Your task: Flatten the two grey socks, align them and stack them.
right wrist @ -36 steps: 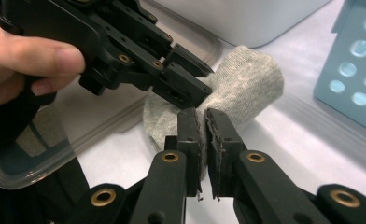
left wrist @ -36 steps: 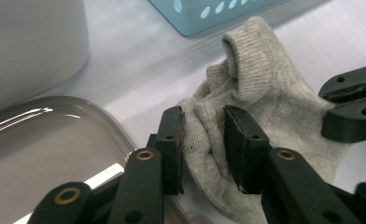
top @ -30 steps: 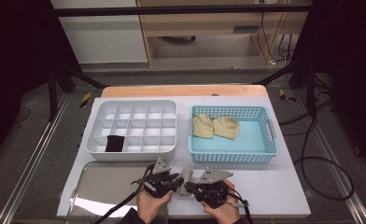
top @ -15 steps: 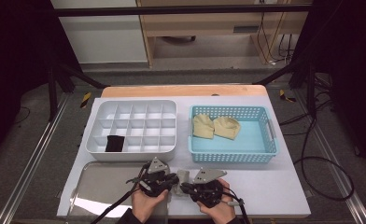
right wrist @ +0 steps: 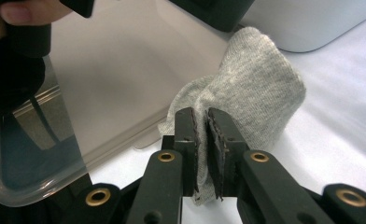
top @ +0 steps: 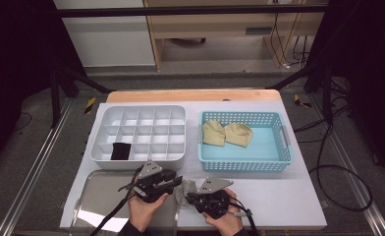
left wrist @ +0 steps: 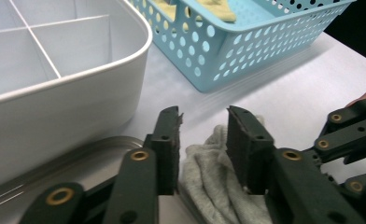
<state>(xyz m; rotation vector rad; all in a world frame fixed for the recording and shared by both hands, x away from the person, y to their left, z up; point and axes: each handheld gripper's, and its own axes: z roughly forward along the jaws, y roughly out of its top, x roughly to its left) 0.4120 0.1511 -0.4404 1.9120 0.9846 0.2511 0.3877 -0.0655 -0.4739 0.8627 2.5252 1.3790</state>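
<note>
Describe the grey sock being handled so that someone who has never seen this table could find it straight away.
Start at the white divided organiser on the table's left half and come toward the person's edge, to the clear tray in front of it. The grey sock lies bunched at that tray's right rim, pinched in the right gripper, with the left gripper open over it. The basket's two socks are yellow; this one is grey knit.

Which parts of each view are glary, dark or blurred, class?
High view: the room around the table is nearly black, and the metal tray near the left gripper reflects light. Left gripper view: the grey sock is in focus, the blue basket slightly soft. Right gripper view: the right gripper pinches the sock sharply; the clear lid blurs.
</note>
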